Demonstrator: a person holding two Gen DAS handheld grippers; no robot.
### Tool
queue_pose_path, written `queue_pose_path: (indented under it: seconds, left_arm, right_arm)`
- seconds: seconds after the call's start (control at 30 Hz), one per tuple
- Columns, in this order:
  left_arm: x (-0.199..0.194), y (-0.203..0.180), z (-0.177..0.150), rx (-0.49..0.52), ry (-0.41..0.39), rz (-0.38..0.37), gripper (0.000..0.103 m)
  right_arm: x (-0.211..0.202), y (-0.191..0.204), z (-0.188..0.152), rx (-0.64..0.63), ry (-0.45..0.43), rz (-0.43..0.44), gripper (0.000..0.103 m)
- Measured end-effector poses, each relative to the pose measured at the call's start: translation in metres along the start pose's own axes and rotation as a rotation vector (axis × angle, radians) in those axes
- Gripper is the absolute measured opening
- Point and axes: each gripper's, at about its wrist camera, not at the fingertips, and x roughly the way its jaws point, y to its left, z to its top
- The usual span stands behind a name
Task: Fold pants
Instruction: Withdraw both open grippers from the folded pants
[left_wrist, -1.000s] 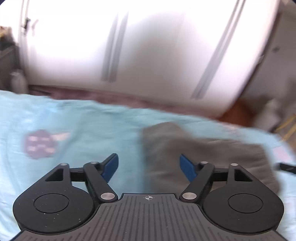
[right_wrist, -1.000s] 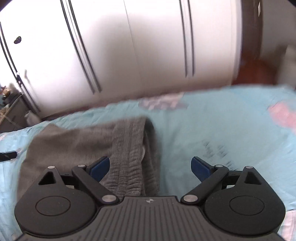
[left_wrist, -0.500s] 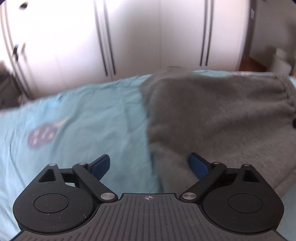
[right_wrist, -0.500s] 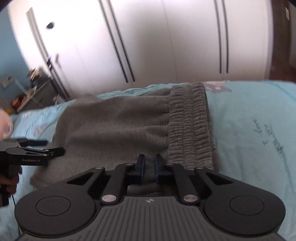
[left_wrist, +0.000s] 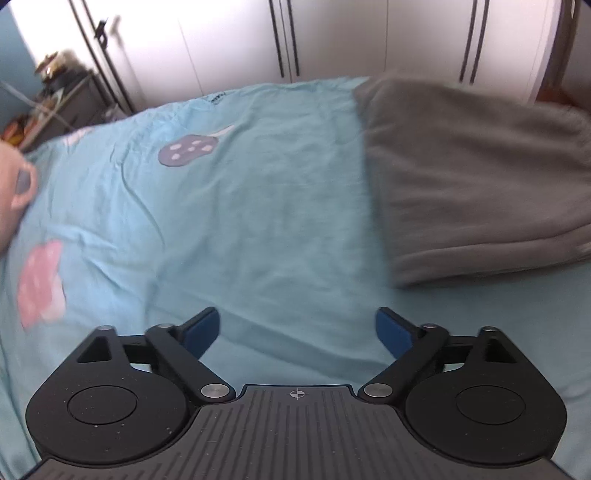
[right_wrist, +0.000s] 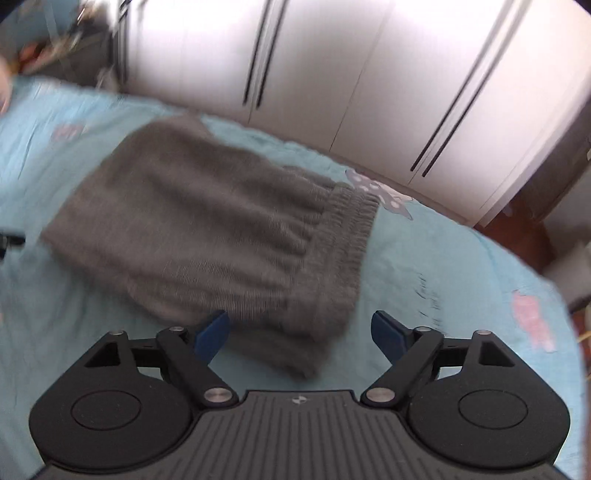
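Observation:
The grey pants (right_wrist: 221, 236) lie folded into a compact stack on the light blue bedsheet (right_wrist: 461, 280), with the ribbed waistband (right_wrist: 343, 240) on the right side. In the left wrist view the pants (left_wrist: 472, 177) sit at the upper right. My left gripper (left_wrist: 297, 328) is open and empty over bare sheet, left of and nearer than the pants. My right gripper (right_wrist: 301, 332) is open and empty, with its blue fingertips (right_wrist: 212, 332) just at the near edge of the stack.
White wardrobe doors (right_wrist: 332, 74) with dark handles stand behind the bed. A cluttered shelf (left_wrist: 55, 99) is at the far left. The sheet (left_wrist: 221, 206) has printed patches, grey (left_wrist: 188, 147) and pink (left_wrist: 40, 280). A person's hand (left_wrist: 14, 188) shows at the left edge.
My right gripper, shut half a second ago, has opened and drawn back from the pants. My left gripper has swung left and back, off the pants onto bare sheet.

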Motion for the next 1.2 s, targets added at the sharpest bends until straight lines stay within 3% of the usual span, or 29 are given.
queue_pose_path:
  seconds: [0.03,0.1,0.23,0.3,0.33,0.37,0.4,0.5,0.57,0.67,0.83,0.93,1.03,1.2]
  left_arm:
    - [-0.010,-0.008,0.001,-0.005,0.008,-0.031,0.097]
    - [-0.019,-0.026,0.006,0.000,0.051,-0.076,0.097]
    - [-0.037,-0.057,0.020,0.017,0.147,-0.054,0.097]
    - [-0.056,-0.071,0.019,0.045,0.156,-0.041,0.097]
    - [-0.066,-0.075,0.019,0.049,0.149,-0.046,0.097]
    - [-0.071,-0.076,0.018,0.047,0.142,-0.052,0.099]
    - [-0.079,-0.076,0.015,0.041,0.133,-0.054,0.101]
    - [-0.088,-0.071,0.005,-0.003,0.101,-0.037,0.101]
    - [-0.082,-0.071,-0.001,-0.013,0.083,0.001,0.101]
    - [-0.074,-0.077,-0.008,0.025,0.058,0.078,0.101]
    - [-0.069,-0.081,-0.011,0.015,0.063,0.010,0.101]
    - [-0.066,-0.091,-0.005,0.056,0.074,0.057,0.101]
    - [-0.064,-0.100,0.000,0.111,0.066,0.058,0.101]
    - [-0.059,-0.103,0.004,0.090,0.078,0.013,0.101]
  right_arm:
    - [-0.010,0.002,-0.002,-0.022,0.058,0.006,0.098]
    - [-0.031,0.006,-0.007,-0.052,0.148,0.028,0.098]
    - [-0.068,0.013,-0.012,0.010,0.235,0.032,0.098]
    - [-0.072,0.021,-0.010,0.070,0.295,-0.042,0.098]
    - [-0.068,0.027,-0.007,0.064,0.367,-0.070,0.098]
    - [-0.061,0.038,-0.004,0.016,0.439,-0.062,0.098]
    - [-0.058,0.046,-0.004,-0.019,0.454,-0.044,0.098]
    - [-0.059,0.064,-0.008,0.027,0.314,-0.130,0.098]
    - [-0.048,0.071,-0.014,0.069,0.347,-0.123,0.098]
    - [-0.034,0.072,-0.015,0.165,0.392,-0.037,0.098]
    - [-0.038,0.062,-0.018,0.325,0.291,0.049,0.098]
    - [-0.036,0.054,-0.021,0.389,0.293,0.064,0.098]
    - [-0.032,0.046,-0.022,0.439,0.295,0.091,0.098]
    - [-0.030,0.042,-0.022,0.451,0.267,0.051,0.098]
